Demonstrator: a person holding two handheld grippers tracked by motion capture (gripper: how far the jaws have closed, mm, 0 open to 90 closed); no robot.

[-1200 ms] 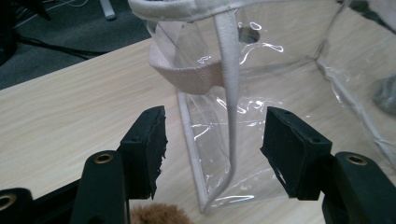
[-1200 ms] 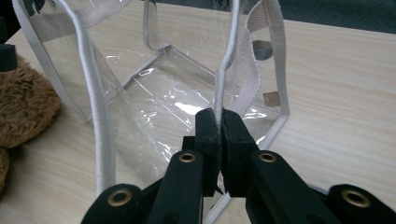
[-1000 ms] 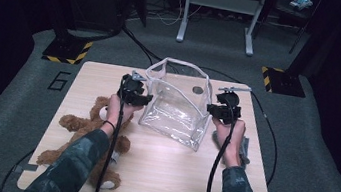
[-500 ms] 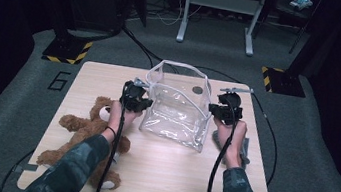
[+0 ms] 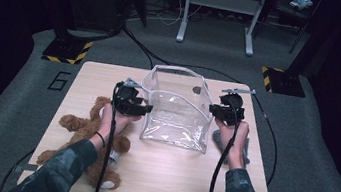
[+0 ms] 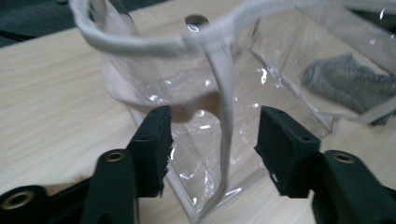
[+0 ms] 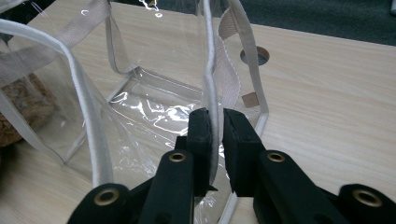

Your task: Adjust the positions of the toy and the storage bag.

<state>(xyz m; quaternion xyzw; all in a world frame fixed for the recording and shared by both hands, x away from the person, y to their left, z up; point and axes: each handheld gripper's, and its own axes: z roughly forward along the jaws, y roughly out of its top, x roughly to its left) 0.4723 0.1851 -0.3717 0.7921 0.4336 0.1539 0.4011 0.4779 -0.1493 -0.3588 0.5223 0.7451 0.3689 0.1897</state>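
A see-through plastic bag with white cloth edges (image 5: 176,109) stands open in the middle of the pale wooden table (image 5: 172,177). The right gripper (image 7: 215,128) pinches the bag's white edge tight. The left gripper (image 6: 212,140) has just opened, its jaws either side of a white seam without pressing it. A fuzzy brown teddy bear (image 5: 80,129) lies at the left.

The light wooden table (image 5: 157,175) carries three things — a clear bag (image 5: 176,112), a teddy bear (image 5: 80,131), a grey cloth (image 5: 246,154).

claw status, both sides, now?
Left claw: open, jaws have just been opening, clear bag edge between them, not pinched.
Right claw: closed on the clear bag's rim.
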